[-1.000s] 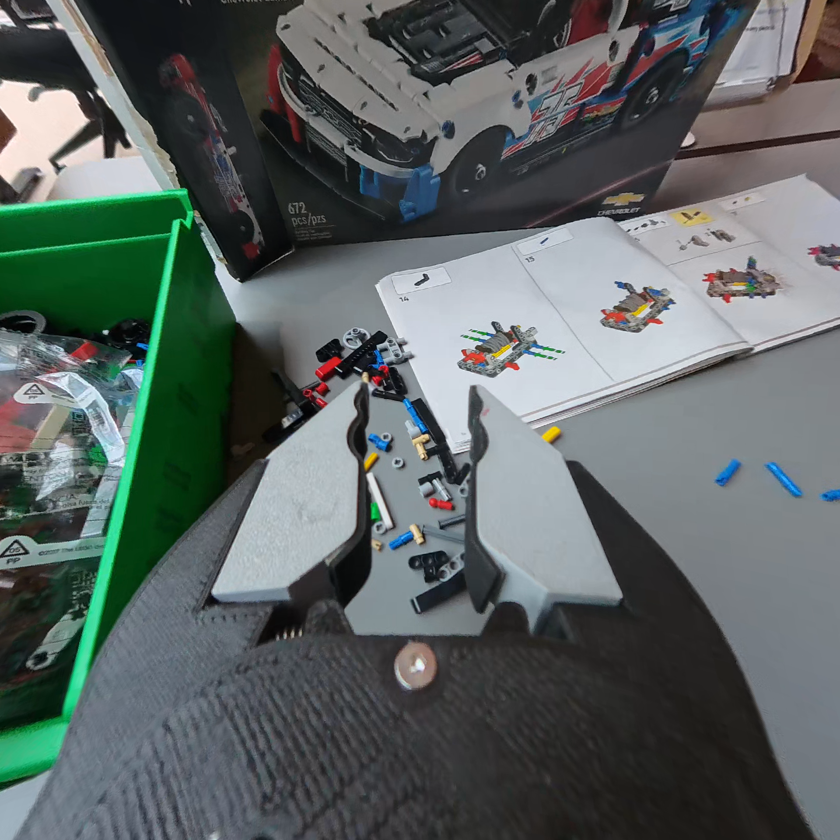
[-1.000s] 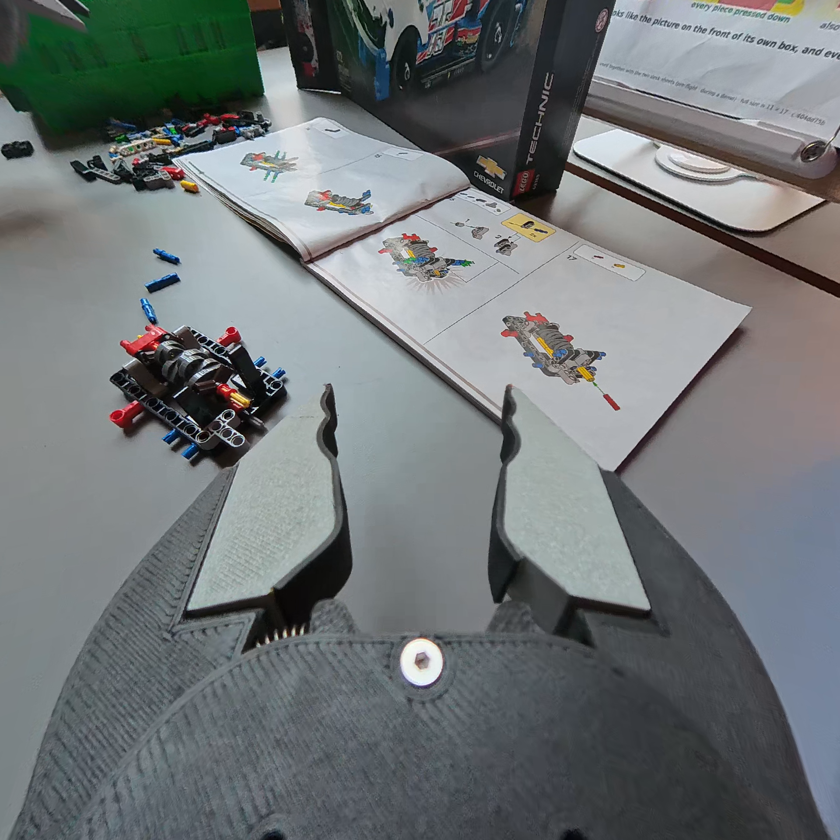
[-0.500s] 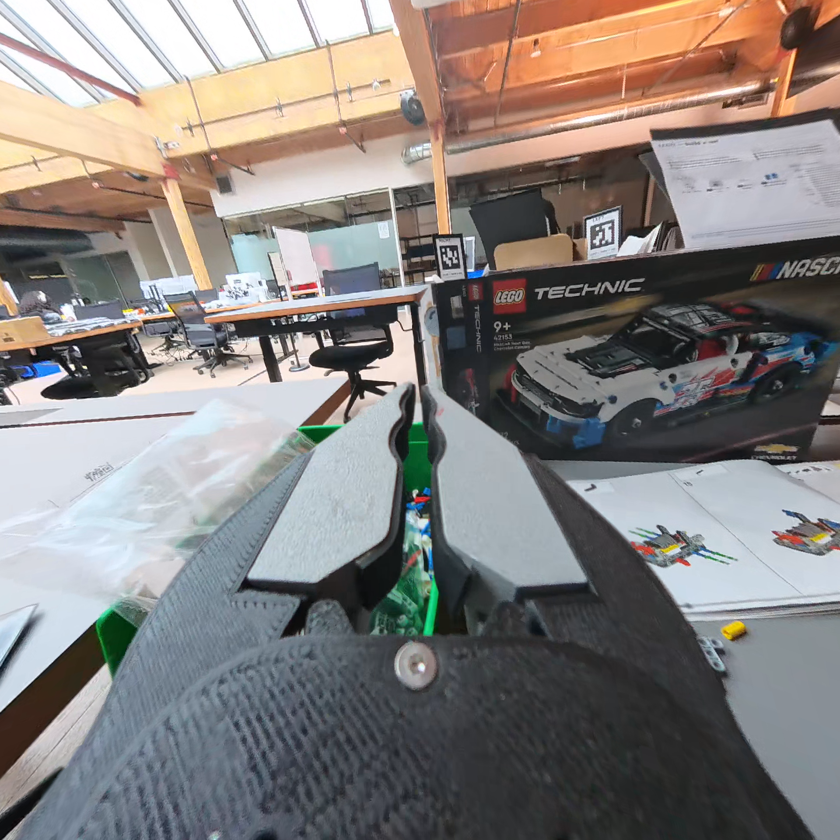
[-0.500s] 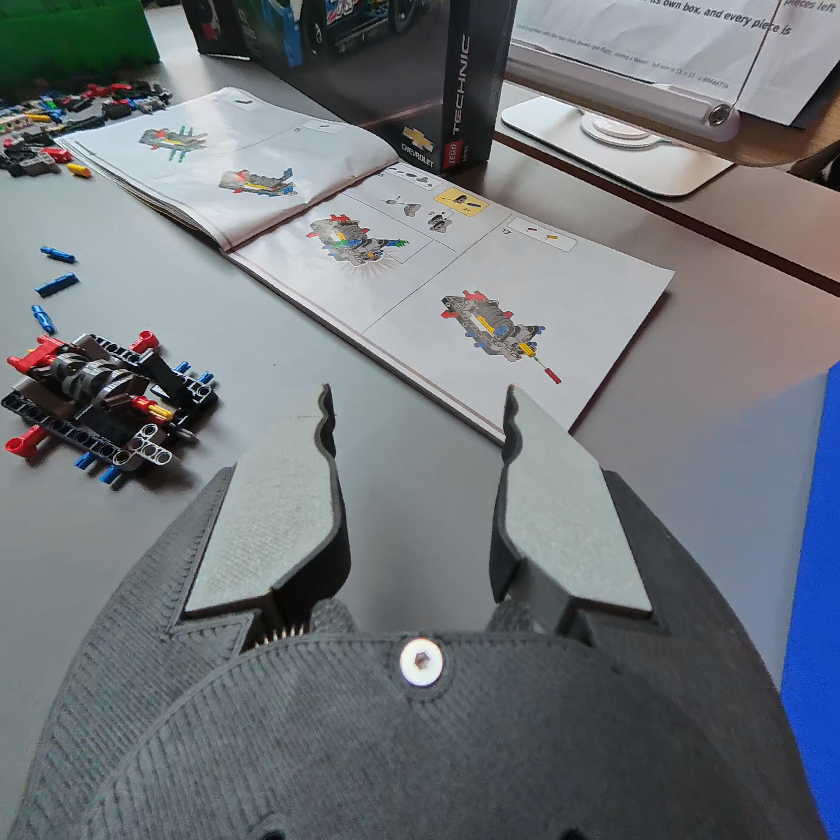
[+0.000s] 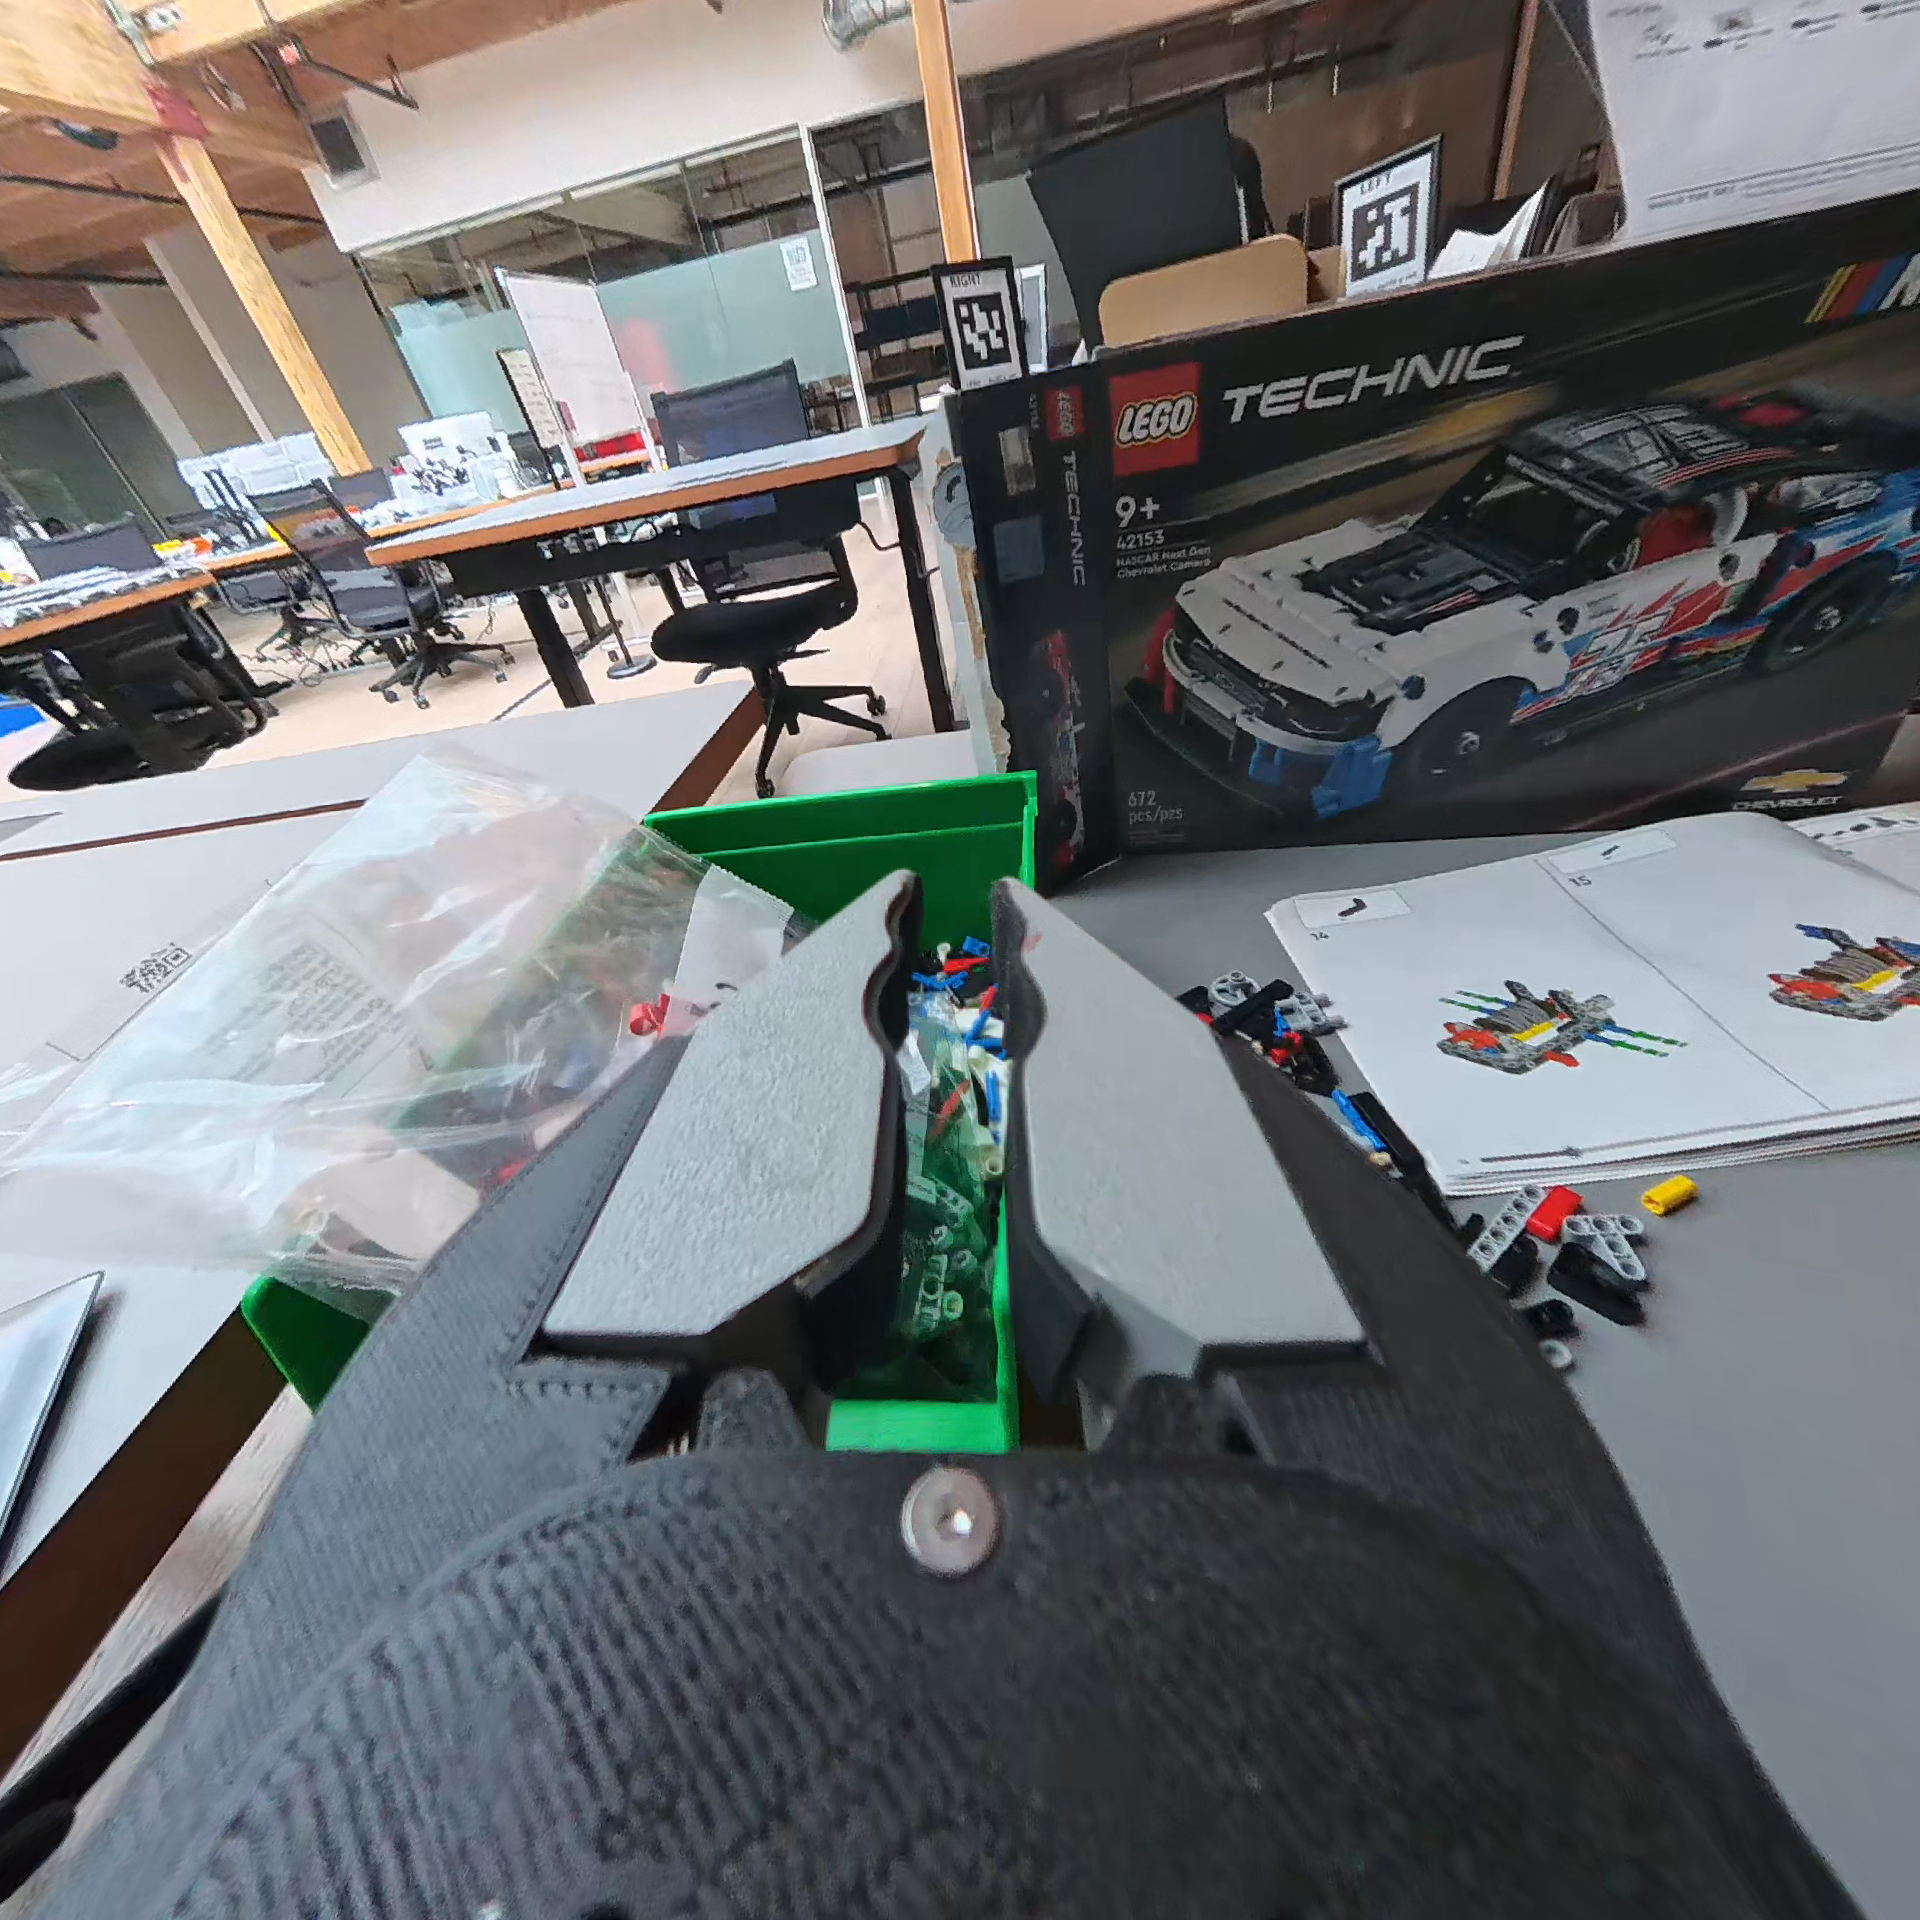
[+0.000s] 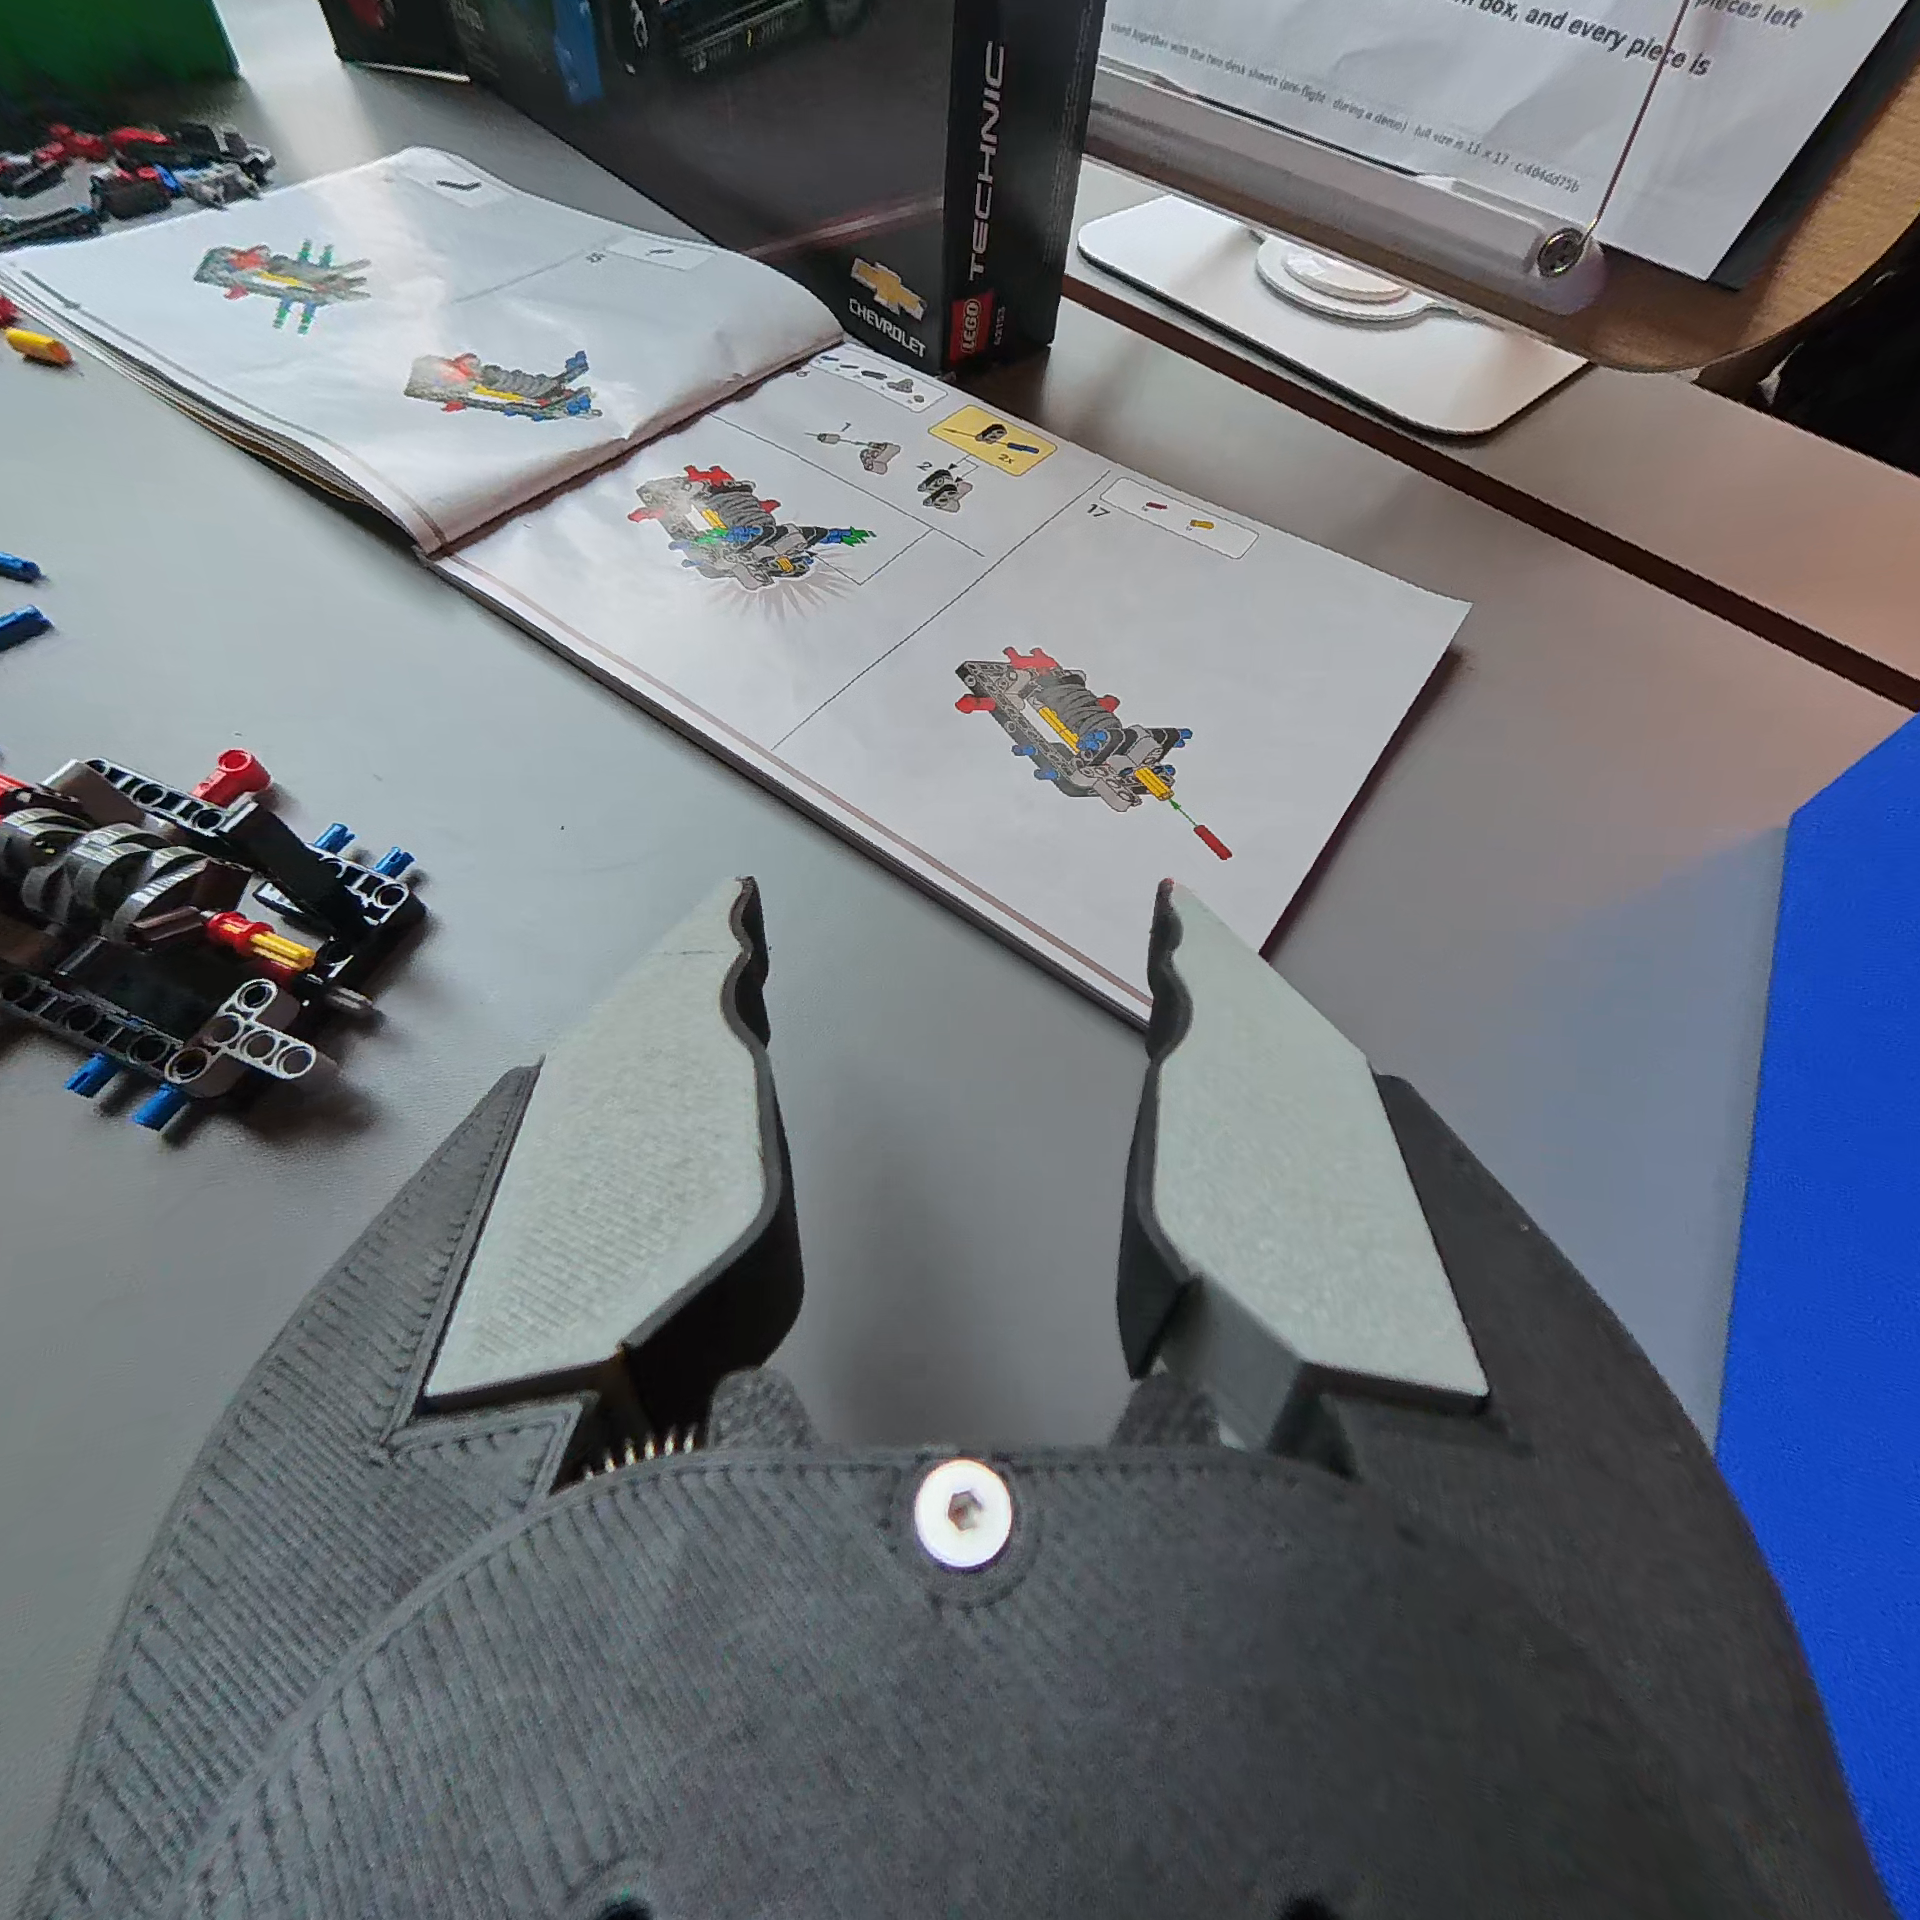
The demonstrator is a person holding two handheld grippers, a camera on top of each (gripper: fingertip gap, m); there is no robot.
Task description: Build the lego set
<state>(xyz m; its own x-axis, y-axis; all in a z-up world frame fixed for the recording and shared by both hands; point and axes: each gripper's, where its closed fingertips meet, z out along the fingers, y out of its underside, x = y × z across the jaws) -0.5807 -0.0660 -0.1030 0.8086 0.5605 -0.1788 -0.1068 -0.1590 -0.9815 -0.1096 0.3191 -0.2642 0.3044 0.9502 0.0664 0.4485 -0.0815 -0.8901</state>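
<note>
Open-plan office: rows of desks (image 5: 644,509), swivel chairs (image 5: 769,623) (glass partitions behind).

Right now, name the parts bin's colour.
Green; the bin shows best in the left wrist view.

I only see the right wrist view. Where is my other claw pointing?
Observer: The left claw points down into the green bin, barely open and empty.
Operator: What's in the bin?
Observer: Bags of small pieces; a clear bag hangs over the bin's left side.
Operator: What's behind the table?
Observer: Desks and a black chair.
</note>
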